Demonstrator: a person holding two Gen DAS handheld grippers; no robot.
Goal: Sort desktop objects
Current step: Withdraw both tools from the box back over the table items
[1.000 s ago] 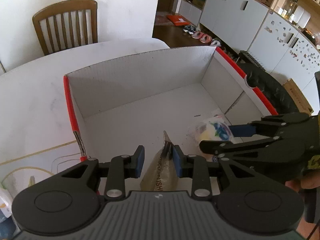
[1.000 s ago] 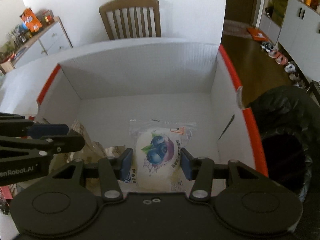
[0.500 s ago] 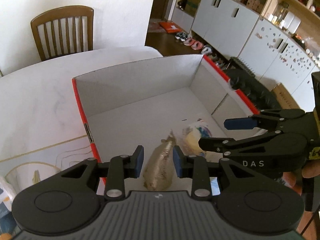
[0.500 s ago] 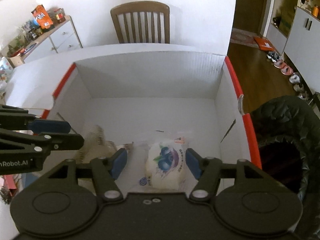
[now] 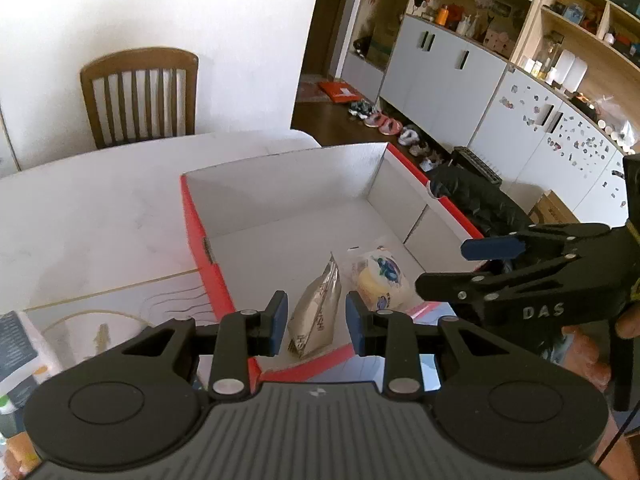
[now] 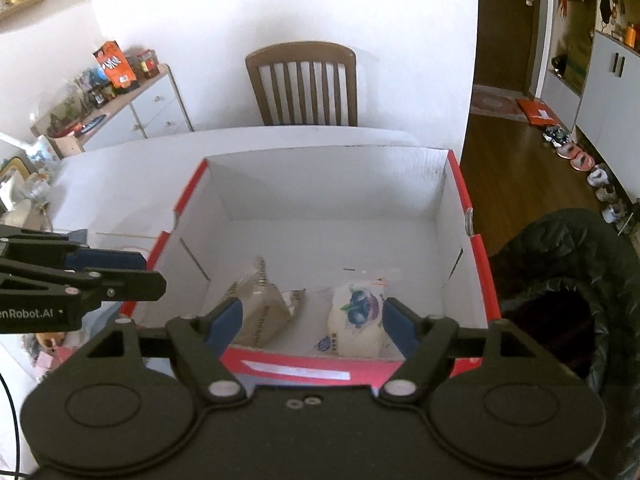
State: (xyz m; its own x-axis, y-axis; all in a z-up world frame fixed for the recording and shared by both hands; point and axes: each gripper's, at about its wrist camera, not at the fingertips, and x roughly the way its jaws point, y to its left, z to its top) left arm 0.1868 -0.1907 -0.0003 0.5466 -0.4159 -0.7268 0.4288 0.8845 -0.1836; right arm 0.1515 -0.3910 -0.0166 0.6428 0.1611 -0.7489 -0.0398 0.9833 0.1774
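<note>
My left claw (image 5: 312, 316) and right claw (image 6: 312, 318) both spread, empty, above red-rimmed white cardboard box (image 6: 456, 184); tan foil pouch (image 6: 260, 308) beside blueberry-print bun packet (image 6: 356, 316) inside.

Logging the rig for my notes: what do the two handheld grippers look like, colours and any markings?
Both are matte black linkages with blue finger pads and silver pivot screws. The right gripper carries white "DAS" lettering; the left gripper reads "enRobot.AI". A thin black cable hangs beside the left one.

Home; dining chair (image 6: 302, 82); shoes (image 5: 384, 124)
</note>
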